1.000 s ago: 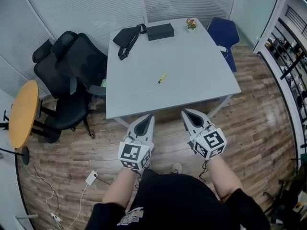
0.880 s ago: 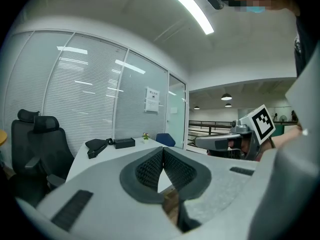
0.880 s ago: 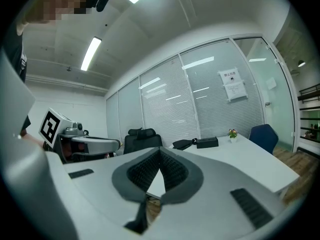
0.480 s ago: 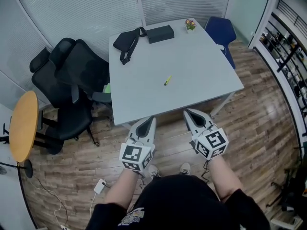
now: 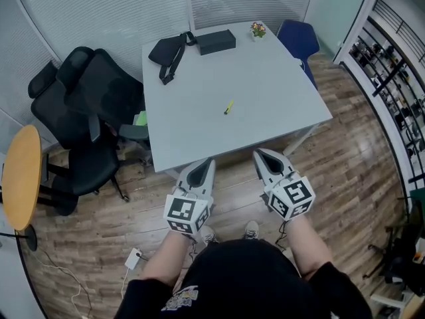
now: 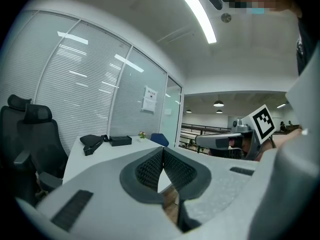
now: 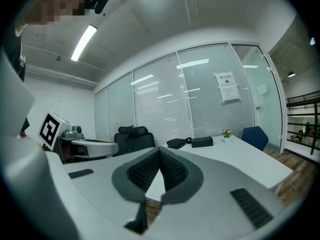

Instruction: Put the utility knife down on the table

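Over the last second the head view has slid across the room: the round wooden side table (image 5: 20, 178) now sits closer to the left edge, while the slim yellow utility knife (image 5: 228, 107) lies at the same spot on the pale grey square table (image 5: 279, 92). It rests flat near the table's middle, well apart from everything else, so the putting-down looks already done.

The left gripper (image 5: 206, 161) and right gripper (image 5: 258, 154) hang short of the table's near edge, over the brown wooden floor (image 5: 358, 178). Both have their jaws pressed together with nothing between them, probably because nothing is left to carry.

Only the head view shows the knife; neither gripper view picks it out. The gripper views instead show the ribbed pads meeting tip to tip. They also show the soft black bag (image 5: 169, 50) and the flat black box (image 5: 216, 42) at the table's far end.
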The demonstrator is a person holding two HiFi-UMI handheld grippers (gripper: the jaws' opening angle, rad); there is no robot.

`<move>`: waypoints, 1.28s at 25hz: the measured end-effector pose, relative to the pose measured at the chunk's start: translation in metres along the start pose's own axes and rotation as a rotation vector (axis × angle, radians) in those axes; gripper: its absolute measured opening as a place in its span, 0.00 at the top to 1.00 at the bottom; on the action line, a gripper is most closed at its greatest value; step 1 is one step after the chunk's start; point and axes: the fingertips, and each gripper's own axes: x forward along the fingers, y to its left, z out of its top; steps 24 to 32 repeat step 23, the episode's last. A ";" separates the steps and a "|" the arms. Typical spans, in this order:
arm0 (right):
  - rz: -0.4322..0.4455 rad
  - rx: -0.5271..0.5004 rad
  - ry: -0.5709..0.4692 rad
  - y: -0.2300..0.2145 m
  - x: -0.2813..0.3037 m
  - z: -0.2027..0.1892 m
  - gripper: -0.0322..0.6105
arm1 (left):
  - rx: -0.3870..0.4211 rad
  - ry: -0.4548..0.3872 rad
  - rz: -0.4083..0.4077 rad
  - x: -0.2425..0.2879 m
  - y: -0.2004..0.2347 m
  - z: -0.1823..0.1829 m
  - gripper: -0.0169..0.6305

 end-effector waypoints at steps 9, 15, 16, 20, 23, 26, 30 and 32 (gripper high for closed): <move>-0.005 0.015 -0.023 -0.002 -0.004 0.004 0.95 | 0.032 0.005 -0.011 0.000 -0.007 0.008 0.97; 0.000 0.020 -0.030 -0.004 -0.009 0.004 0.95 | 0.046 0.011 -0.008 -0.001 -0.013 0.009 0.97; 0.002 0.020 -0.030 -0.004 -0.009 0.004 0.95 | 0.047 0.011 -0.008 0.000 -0.014 0.009 0.97; 0.007 0.018 -0.029 -0.003 -0.012 0.004 0.95 | 0.049 0.012 -0.006 -0.002 -0.017 0.009 0.97; 0.010 0.015 -0.031 -0.002 -0.015 0.004 0.95 | 0.051 0.011 -0.004 -0.005 -0.020 0.009 0.97; 0.010 0.015 -0.031 -0.002 -0.015 0.004 0.95 | 0.051 0.011 -0.004 -0.005 -0.020 0.009 0.97; 0.010 0.015 -0.031 -0.002 -0.015 0.004 0.95 | 0.051 0.011 -0.004 -0.005 -0.020 0.009 0.97; 0.010 0.015 -0.031 -0.002 -0.015 0.004 0.95 | 0.051 0.011 -0.004 -0.005 -0.020 0.009 0.97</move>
